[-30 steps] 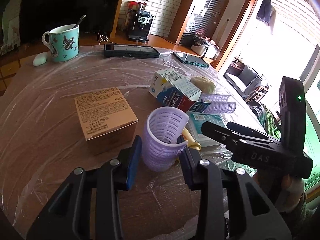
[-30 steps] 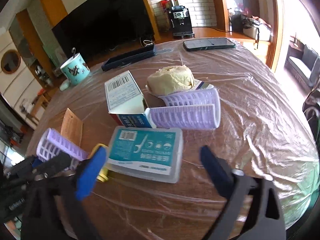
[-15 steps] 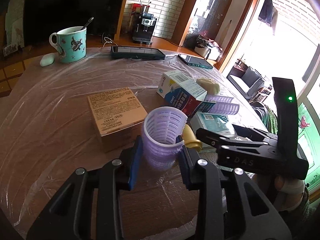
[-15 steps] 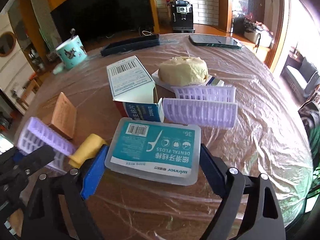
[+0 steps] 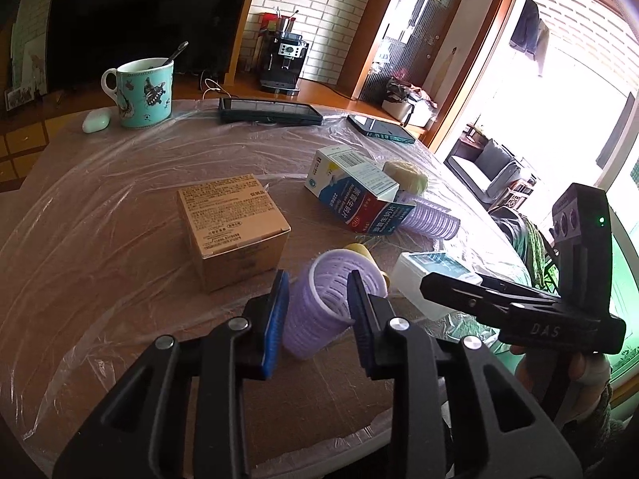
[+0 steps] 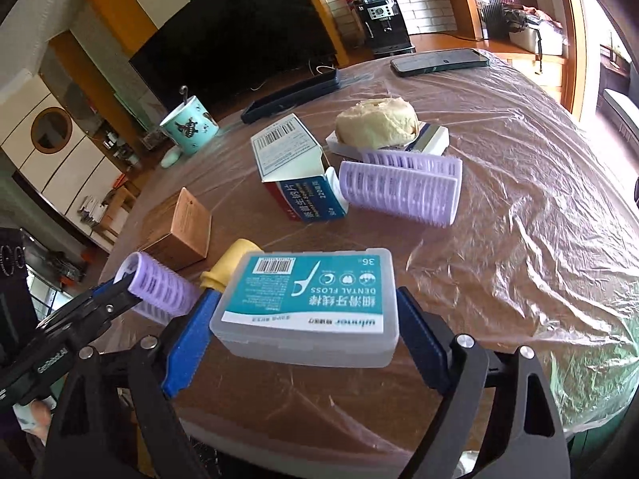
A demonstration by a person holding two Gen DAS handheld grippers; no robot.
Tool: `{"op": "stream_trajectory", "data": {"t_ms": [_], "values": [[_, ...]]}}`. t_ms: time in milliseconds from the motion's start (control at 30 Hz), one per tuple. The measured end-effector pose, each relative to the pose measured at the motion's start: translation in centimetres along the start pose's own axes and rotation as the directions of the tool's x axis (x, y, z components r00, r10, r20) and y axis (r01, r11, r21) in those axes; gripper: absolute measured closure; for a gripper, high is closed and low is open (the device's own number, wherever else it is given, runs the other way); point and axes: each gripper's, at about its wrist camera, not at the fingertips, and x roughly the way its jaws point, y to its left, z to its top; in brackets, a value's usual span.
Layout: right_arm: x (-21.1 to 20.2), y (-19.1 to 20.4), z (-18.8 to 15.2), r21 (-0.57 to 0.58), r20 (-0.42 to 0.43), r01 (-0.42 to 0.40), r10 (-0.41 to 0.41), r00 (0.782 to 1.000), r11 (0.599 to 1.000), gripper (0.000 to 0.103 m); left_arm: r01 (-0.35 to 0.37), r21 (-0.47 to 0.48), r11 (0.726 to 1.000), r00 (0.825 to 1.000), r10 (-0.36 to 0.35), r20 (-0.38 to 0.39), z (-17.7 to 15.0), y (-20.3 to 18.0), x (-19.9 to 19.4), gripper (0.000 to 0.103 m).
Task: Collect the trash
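The left gripper (image 5: 317,311) fingers clench a purple roller (image 5: 325,307). The right gripper (image 6: 303,343) fingers grasp a floss box (image 6: 309,303) lifted off the surface (image 6: 519,207), roller at its 9 o'clock.

Glossy crinkled film (image 6: 519,183); matt cardboard box (image 5: 235,223).
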Motion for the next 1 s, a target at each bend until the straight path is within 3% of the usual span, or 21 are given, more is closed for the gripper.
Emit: {"op": "stream_trajectory", "data": {"t_ms": [333, 533, 600, 633, 667, 867, 1000], "values": [[0.9, 1.3, -1.1, -0.132, 0.019, 0.164, -0.163, 0.986, 0.978, 0.018, -0.04, 0.012, 0.999, 0.999, 0.04, -0.012, -0.7, -0.2, 0.4, 0.077], [0.8, 1.5, -1.5, -0.146, 0.028, 0.181, -0.179, 0.983, 0.973, 0.016, -0.059, 0.032, 0.998, 0.998, 0.059, 0.003, -1.1, -0.6, 0.1, 0.077], [0.8, 1.4, -1.6, -0.146, 0.029, 0.184, -0.182, 0.983, 0.972, 0.015, -0.062, 0.036, 0.997, 0.998, 0.062, 0.012, -1.2, -0.6, -0.2, 0.051], [0.7, 1.4, -1.6, -0.145, 0.028, 0.182, -0.18, 0.983, 0.972, 0.015, -0.062, 0.028, 0.998, 0.998, 0.062, 0.029, -1.2, -0.5, -0.6, 0.025], [0.7, 1.3, -1.6, -0.145, 0.028, 0.181, -0.179, 0.983, 0.973, 0.015, -0.051, 0.022, 0.998, 0.997, 0.05, 0.056, -1.2, -0.4, -1.1, 0.02], [0.5, 1.1, -1.7, -0.141, 0.03, 0.174, -0.171, 0.985, 0.975, 0.015, -0.024, -0.017, 1.0, 0.997, 0.025, 0.078, -1.3, 0.3, -2.6, 0.02], [0.3, 1.1, -1.7, -0.145, 0.034, 0.167, -0.164, 0.986, 0.975, 0.015, 0.024, 0.022, 0.999, 0.996, -0.026, 0.089, -2.4, -0.5, -3.3, 0.02]]}}
